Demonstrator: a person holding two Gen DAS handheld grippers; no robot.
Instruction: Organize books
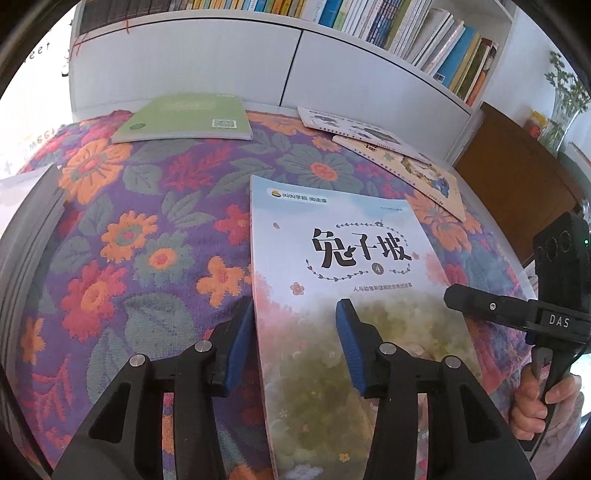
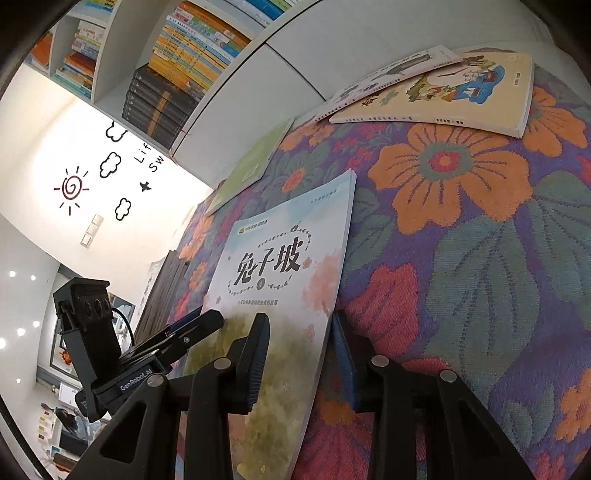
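Left gripper (image 1: 295,341) clamps the book's (image 1: 343,280) spine edge, one pad under and one on the cover; right gripper (image 2: 301,356) pinches the opposite edge likewise, so the thin book is shared between both, tilted above the flowered cloth (image 1: 155,229), with the bookshelf (image 1: 388,33) beyond, likely its destination

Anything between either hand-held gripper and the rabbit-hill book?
Nothing visible. The left hand-held gripper straddles the book's left edge, and the right hand-held gripper straddles its right edge. Pad contact is unclear.
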